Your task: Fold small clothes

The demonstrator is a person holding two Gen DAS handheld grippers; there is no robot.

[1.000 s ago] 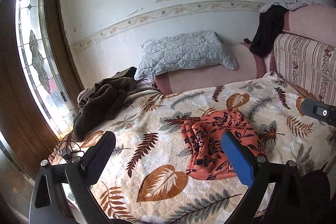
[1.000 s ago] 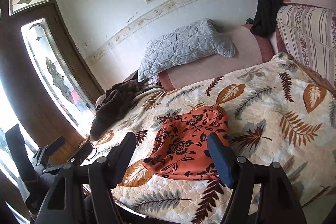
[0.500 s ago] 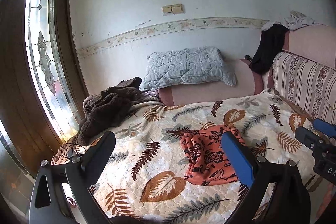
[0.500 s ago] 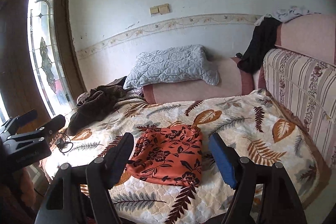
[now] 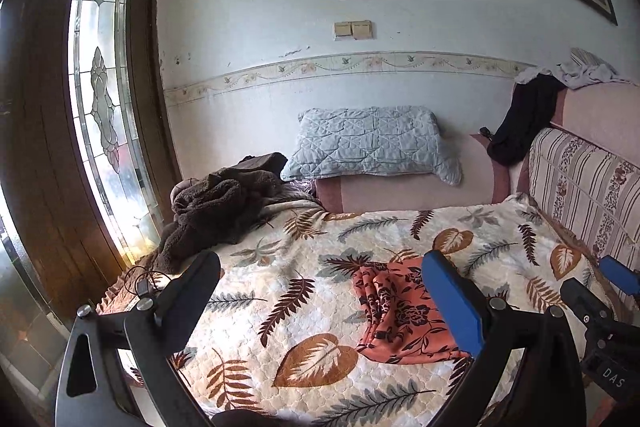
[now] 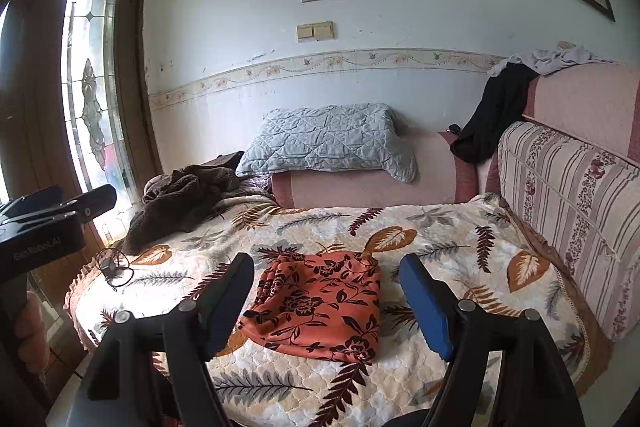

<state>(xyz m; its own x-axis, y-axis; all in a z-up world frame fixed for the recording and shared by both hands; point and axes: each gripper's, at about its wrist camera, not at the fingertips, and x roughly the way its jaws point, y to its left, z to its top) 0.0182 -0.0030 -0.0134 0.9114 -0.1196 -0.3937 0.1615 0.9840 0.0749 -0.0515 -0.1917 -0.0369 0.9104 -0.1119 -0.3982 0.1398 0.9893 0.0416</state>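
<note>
The orange floral garment (image 6: 316, 305) lies folded into a compact, roughly rectangular packet on the leaf-print bedspread (image 6: 452, 239), near the bed's near edge. Its long axis runs from near to far. One long side shows bunched pleats, on the left of the packet in both views.

The right gripper (image 6: 326, 301) hangs above and short of the garment with its jaws spread wide and nothing between them. In its view the packet sits centred between the two fingers and just beyond them, so a straight advance would bring it to the near edge.

The left gripper (image 5: 320, 303) is likewise spread and empty. In its view the garment (image 5: 400, 315) lies to the right of centre, partly hidden behind the blue right finger (image 5: 452, 303); a rightward shift would be needed to reach it.

Judgement: the right gripper is better aligned with the garment. The fold appears complete or nearly so. A brown fleece heap (image 6: 188, 199) lies at the far left, well apart.
</note>
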